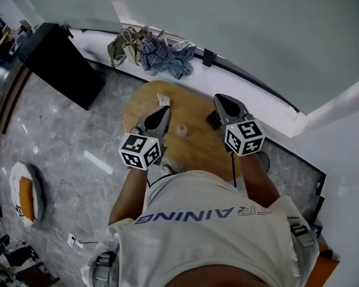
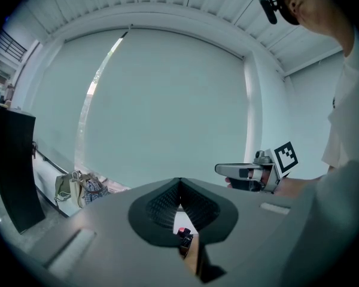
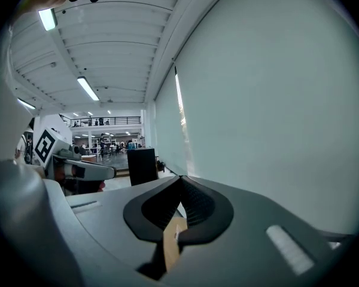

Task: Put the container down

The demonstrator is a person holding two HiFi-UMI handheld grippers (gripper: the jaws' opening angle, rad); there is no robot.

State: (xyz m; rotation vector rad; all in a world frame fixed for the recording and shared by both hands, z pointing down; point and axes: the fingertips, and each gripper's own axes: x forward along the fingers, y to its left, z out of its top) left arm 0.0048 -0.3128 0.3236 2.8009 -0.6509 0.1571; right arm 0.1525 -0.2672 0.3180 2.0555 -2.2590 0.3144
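Observation:
A small pale container point(image 1: 181, 130) stands upright on the round wooden table point(image 1: 191, 154), in the gap between my two grippers and touched by neither. My left gripper point(image 1: 165, 110) hovers to its left, jaws pressed together with nothing in them; in its own view the left gripper point(image 2: 179, 187) points at the wall. My right gripper point(image 1: 221, 98) is to the container's right, shut and empty, and the right gripper point(image 3: 180, 184) shows only a sliver of wood through its jaws. Each gripper view catches the other gripper off to the side.
A small white item point(image 1: 163, 100) lies at the table's far side and a dark object point(image 1: 210, 121) sits under the right gripper. Bags and clothes point(image 1: 152, 52) are piled on the wall ledge. A black cabinet point(image 1: 60, 64) stands at the left.

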